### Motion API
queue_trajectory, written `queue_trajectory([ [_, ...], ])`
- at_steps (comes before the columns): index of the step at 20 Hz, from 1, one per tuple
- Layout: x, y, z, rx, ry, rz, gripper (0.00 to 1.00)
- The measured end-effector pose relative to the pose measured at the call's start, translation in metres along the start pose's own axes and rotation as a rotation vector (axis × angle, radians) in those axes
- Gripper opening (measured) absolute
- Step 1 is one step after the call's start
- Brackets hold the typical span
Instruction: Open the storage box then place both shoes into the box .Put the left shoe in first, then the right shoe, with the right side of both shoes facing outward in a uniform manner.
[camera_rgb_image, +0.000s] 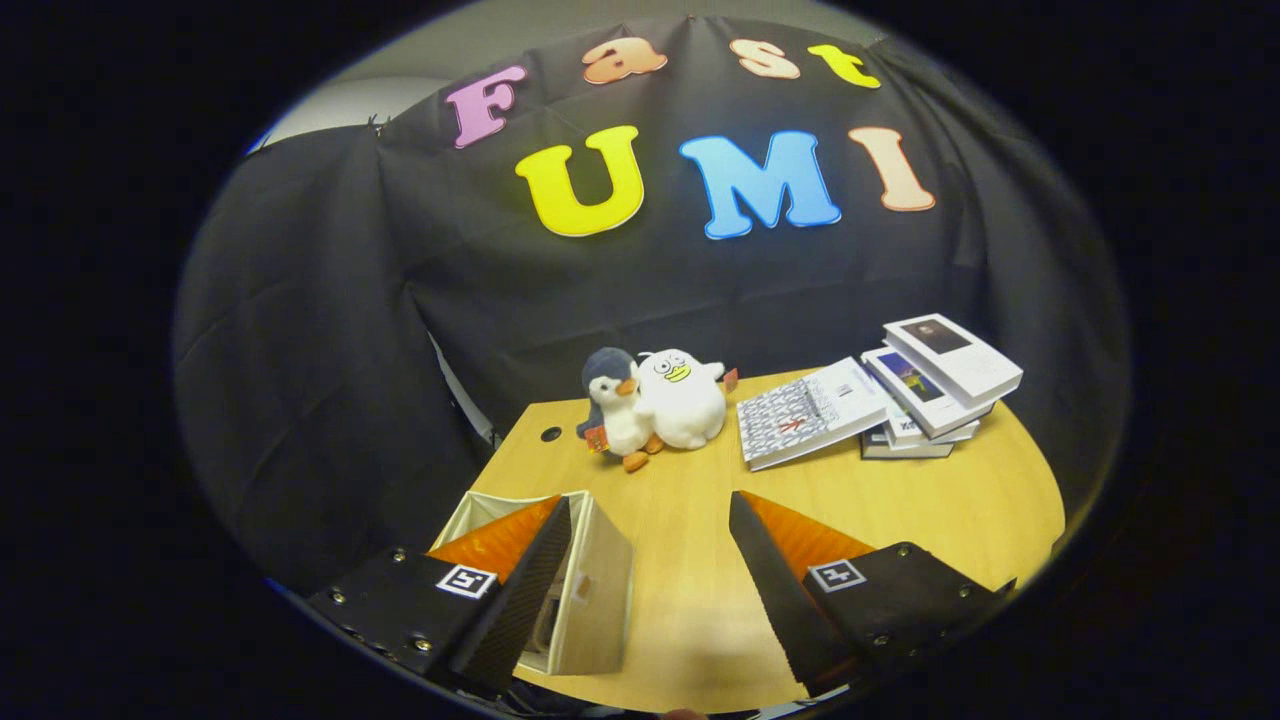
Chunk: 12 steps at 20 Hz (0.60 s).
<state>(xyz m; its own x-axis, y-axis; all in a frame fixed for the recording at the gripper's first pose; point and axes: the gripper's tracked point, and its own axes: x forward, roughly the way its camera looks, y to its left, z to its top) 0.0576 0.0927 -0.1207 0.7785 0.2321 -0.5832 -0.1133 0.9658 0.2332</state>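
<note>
My tongs (650, 510) hang spread wide above the wooden surface (900, 500), nothing between the two fingers but bare wood. The storage box (590, 590), a pale fabric cube, stands on the surface right at my left finger; that finger crosses in front of the box's top, so I cannot tell whether its lid is on or off. Only the box's right wall and a strip of its rim are plain to me.

Beyond the fingers, toward the far edge of the surface, two plush toys sit touching each other: a grey-and-white penguin (615, 400) and, just right of it, a white duck-like toy (682, 398). To their right lies a patterned book (805, 412), tilted, leaning against a low stack of books (935, 385) with white covers. Near the penguin a small round hole (551, 434) opens in the surface. Black cloth (400, 300) hangs behind everything as the booth's wall.
</note>
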Motion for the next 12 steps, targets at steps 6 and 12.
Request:
queue_trajectory([
  [6,-0.034,-0.054,0.027,-0.074,-0.111,-0.083,0.98],
  [12,-0.061,-0.099,0.041,-0.119,-0.21,-0.162,0.98],
])
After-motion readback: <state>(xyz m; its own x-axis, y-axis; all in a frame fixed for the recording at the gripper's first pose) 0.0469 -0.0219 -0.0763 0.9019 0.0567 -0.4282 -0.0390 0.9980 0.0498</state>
